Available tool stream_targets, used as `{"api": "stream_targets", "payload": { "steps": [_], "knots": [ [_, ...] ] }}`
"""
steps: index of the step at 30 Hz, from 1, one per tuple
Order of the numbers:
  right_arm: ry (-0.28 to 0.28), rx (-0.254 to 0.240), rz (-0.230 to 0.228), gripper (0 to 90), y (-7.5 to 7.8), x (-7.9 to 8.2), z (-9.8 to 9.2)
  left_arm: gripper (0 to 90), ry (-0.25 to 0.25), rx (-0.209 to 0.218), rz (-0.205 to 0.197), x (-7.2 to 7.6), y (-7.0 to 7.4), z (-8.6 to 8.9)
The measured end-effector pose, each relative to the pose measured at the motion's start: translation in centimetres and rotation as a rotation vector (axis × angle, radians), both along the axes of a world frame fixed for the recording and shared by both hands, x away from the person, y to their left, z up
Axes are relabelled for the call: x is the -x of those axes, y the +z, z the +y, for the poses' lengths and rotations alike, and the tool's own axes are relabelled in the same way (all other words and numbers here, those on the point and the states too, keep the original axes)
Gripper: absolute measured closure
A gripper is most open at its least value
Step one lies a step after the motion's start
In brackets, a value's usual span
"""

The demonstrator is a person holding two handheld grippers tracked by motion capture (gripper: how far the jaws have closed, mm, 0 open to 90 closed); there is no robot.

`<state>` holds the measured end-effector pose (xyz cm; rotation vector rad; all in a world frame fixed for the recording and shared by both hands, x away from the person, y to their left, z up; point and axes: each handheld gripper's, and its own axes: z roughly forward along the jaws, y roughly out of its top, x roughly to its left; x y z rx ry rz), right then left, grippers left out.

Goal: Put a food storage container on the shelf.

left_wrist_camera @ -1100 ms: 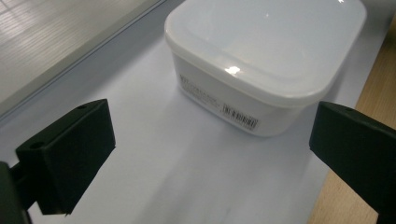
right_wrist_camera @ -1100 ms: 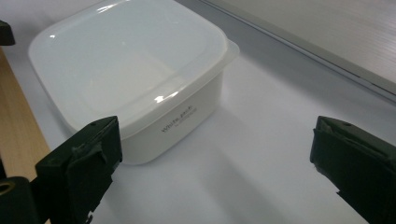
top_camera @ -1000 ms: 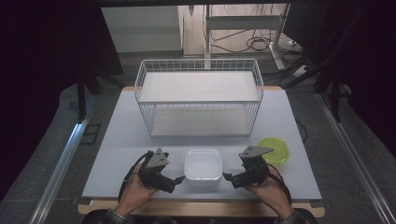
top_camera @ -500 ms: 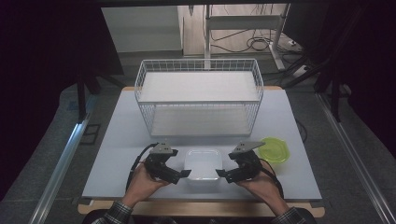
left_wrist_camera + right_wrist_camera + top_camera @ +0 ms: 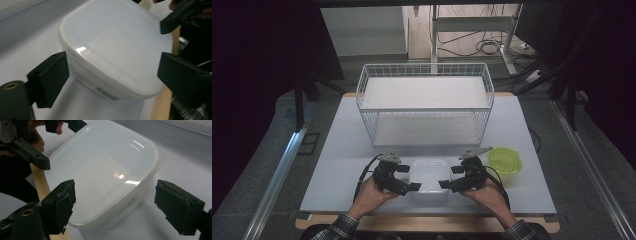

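Left gripper (image 5: 404, 179): its two black jaws stand apart on either side of one white lidded container (image 5: 429, 175) and have just been closing; in the left gripper view the container's corner (image 5: 115, 50) lies between the jaws, and whether the pads press on its wall cannot be told. Right gripper (image 5: 454, 177): its two jaws likewise stand apart, straddling the opposite side of the same container (image 5: 105, 172), with a visible gap at the far jaw. One hand holds each gripper, the left hand (image 5: 371, 196) and the right hand (image 5: 489, 194), both entering from the near edge of the desk (image 5: 337, 150).

The container sits at the middle of the desk's near edge, closed by its translucent lid and resting flat on the surface, with a printed label on its side wall. One green round lid (image 5: 505, 160) lies just right of the right gripper, toward the desk's right edge. One white wire basket (image 5: 425, 107) stands at the middle of the far edge, well apart from the container. One cable trails from each gripper.
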<state>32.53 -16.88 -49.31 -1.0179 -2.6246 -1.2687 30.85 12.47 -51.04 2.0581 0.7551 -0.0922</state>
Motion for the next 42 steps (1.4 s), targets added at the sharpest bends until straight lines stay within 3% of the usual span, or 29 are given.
{"api": "stream_targets", "payload": {
  "steps": [3, 6, 7, 8, 11, 16, 19, 26, 29, 30, 33, 42],
  "knots": [
    [0.003, -0.019, 0.033, 19.9, -0.2, -0.1, 0.3, 11.2, 0.000, 0.001, 0.010, 0.0, 0.0, 0.0],
    [-0.005, -0.010, 0.031, 22.0, 0.0, 0.0, 0.4, 12.5, 0.007, -0.002, 0.026, 0.1, 0.0, 0.0],
    [-0.016, -0.006, 0.027, 26.5, 0.1, 0.2, 0.3, 12.5, 0.007, -0.008, 0.026, 0.2, 0.1, 0.0],
    [-0.041, -0.008, 0.025, 37.0, 0.6, 0.4, 0.0, 14.7, 0.007, -0.026, 0.014, 0.6, 0.4, 0.0],
    [-0.063, -0.015, 0.025, 45.5, 0.8, 0.8, -0.3, 21.9, 0.035, -0.039, 0.010, 1.2, 0.7, 0.3],
    [-0.102, -0.019, 0.022, 54.5, 1.3, 2.0, -0.4, 33.2, 0.065, -0.029, 0.061, 2.0, 0.8, 0.7],
    [-0.115, -0.033, 0.039, 61.0, 1.6, 2.6, -0.6, 39.4, 0.086, -0.037, 0.070, 2.6, 1.1, 0.8],
    [-0.162, -0.038, 0.086, 65.3, 1.6, 3.0, -0.8, 54.2, 0.150, -0.004, 0.087, 3.1, 1.5, 1.1],
    [-0.182, -0.061, 0.113, 66.6, 1.5, 2.9, -0.9, 57.2, 0.164, 0.000, 0.097, 3.0, 1.5, 1.1],
    [-0.199, -0.078, 0.138, 67.6, 1.4, 2.8, -1.0, 58.1, 0.181, 0.010, 0.117, 3.0, 1.5, 1.1],
    [-0.218, -0.096, 0.152, 69.3, 1.3, 2.9, -1.1, 60.6, 0.204, 0.023, 0.129, 3.1, 1.6, 1.2],
    [-0.271, -0.131, 0.115, 77.3, 1.4, 3.0, -1.3, 72.9, 0.266, 0.047, 0.093, 3.6, 2.0, 1.3]
  ]
}}
